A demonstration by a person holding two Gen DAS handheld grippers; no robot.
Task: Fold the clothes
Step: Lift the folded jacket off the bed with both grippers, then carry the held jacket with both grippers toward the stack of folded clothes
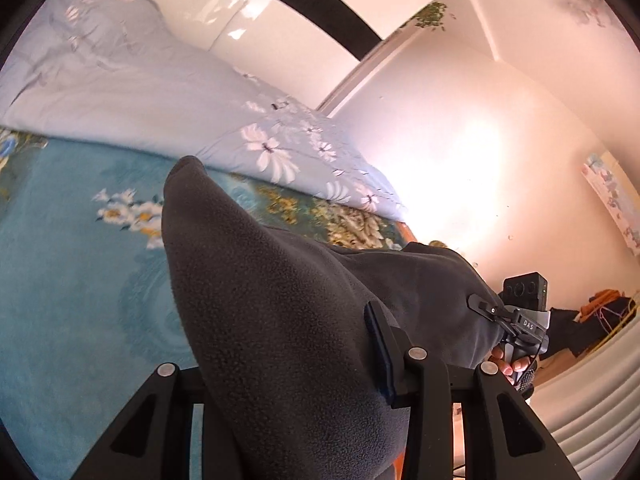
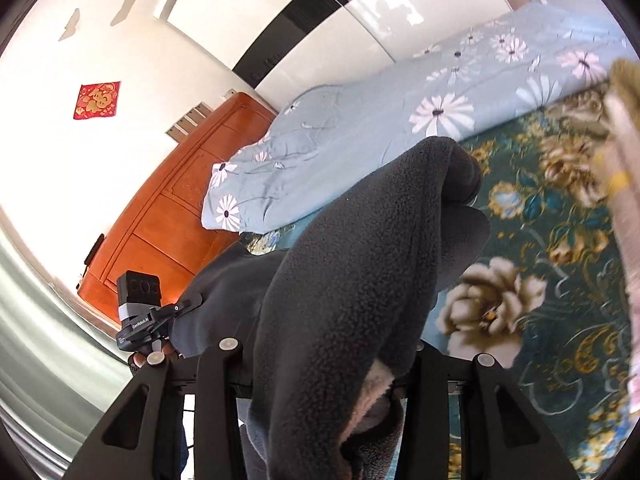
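Left wrist view, nearest first: the left gripper [image 1: 360, 360] is closed on a fold of the dark grey fleece garment [image 1: 280, 300], which rises from between its fingers and drapes away toward a rounded tip hanging above the teal floral bedspread [image 1: 80, 280]. At the garment's right end the right gripper [image 1: 490, 312] pinches the same fleece, a hand [image 1: 508, 362] visible beneath it. Beyond lie the pale blue daisy-print quilt [image 1: 140, 92], bunched along the bed's far edge, then the glossy white wardrobe [image 1: 280, 48].

Right wrist view mirrors this: the right gripper [image 2: 332, 376] is clamped on fleece [image 2: 340, 280] showing a paler lining near the jaws, while the left gripper [image 2: 188, 306] grips the garment's other end at left. The cloth sags between the two, lifted off the bedspread [image 2: 540, 320], apart from it as far as can be seen.

The step in hand appears to be lifting and spreading the garment by two held points before a fold. The next move likely calls for both tools to travel together, lowering the hanging part flat onto the bedspread without loosening either grip.

Only the right wrist view shows the orange-brown wooden headboard [image 2: 168, 220], a red paper decoration [image 2: 96, 100] on the wall, and a blurred yellowish object [image 2: 624, 160] at the right edge, unidentifiable. Only the left wrist view shows clutter on the floor at far right.
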